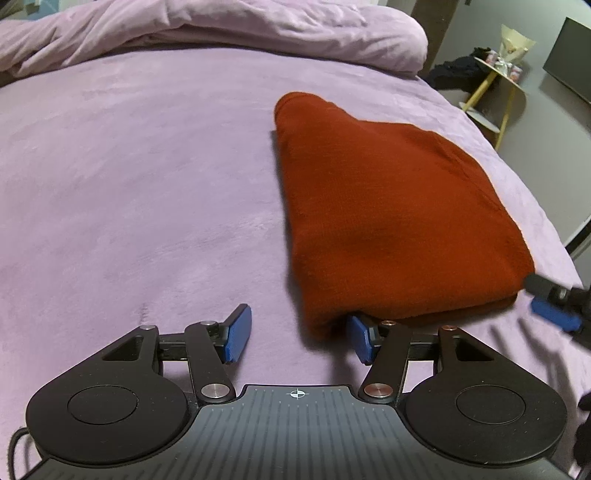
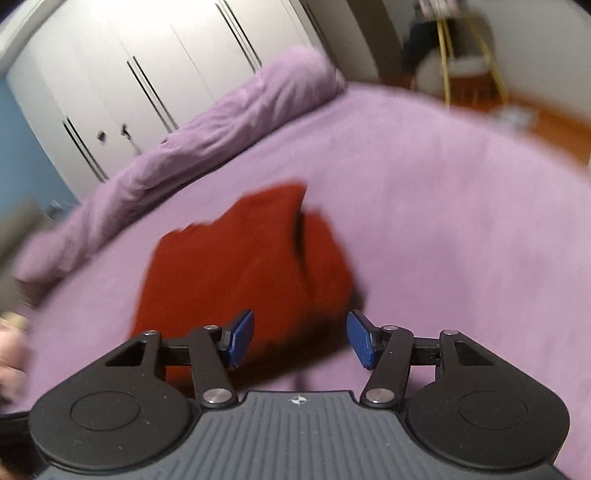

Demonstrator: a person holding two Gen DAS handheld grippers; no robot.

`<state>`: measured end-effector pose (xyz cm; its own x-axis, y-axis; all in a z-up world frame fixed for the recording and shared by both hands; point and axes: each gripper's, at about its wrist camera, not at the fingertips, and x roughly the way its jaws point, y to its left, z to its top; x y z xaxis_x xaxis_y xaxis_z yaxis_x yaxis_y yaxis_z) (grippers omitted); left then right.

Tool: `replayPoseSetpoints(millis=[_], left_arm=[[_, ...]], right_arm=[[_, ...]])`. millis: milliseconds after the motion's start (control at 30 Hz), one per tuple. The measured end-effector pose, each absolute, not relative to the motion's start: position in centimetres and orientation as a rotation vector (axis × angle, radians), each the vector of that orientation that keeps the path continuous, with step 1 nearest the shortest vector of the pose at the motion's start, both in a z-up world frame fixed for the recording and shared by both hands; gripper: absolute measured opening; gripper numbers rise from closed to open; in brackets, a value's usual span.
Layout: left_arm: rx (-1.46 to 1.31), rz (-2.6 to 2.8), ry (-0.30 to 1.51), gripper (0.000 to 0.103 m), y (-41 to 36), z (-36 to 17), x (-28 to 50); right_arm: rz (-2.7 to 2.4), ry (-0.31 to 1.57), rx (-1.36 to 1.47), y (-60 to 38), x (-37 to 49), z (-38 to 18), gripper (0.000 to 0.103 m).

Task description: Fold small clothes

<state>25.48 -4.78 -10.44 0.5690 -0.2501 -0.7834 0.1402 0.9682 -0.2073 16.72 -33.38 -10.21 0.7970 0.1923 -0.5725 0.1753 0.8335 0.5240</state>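
Note:
A rust-red garment (image 1: 391,218) lies folded into a thick bundle on the lilac bed cover (image 1: 140,177). My left gripper (image 1: 299,336) is open and empty at the bundle's near left corner, its right finger tucked just under the cloth edge. My right gripper (image 2: 300,338) is open and empty just in front of the same garment (image 2: 240,266); that view is motion-blurred. The right gripper's blue fingertip (image 1: 554,314) shows at the bundle's near right corner in the left wrist view.
A rumpled lilac duvet (image 1: 221,33) runs along the far side of the bed. A small yellow-legged side table (image 1: 495,92) with dark clothes stands beyond the bed's right edge. White wardrobe doors (image 2: 147,74) are behind the bed.

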Motion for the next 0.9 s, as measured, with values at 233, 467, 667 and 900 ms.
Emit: replayPoseSetpoints(millis=[233,467,667,900], left_arm=[[-0.173,-0.202,0.920,0.062,-3.7,-9.7,25.9],[-0.301,-0.159,0.914,0.067,-0.9,-10.2,25.7],[-0.255,-0.192,0.965,0.068,0.3,-10.0,25.4],[-0.458,-0.237,0.922,0.068,5.2,-7.7,27.0]], right_arm=[[0.011,0.690,0.743,-33.0,20.1,-11.9,0.006],[0.222,0.572,1.111,-35.6,18.6,-13.7,0.006],[0.093,0.720,0.746,-34.6,18.6,-12.7,0.006],[-0.032,0.699,0.584,-36.7,18.9,-10.5,0.055]])
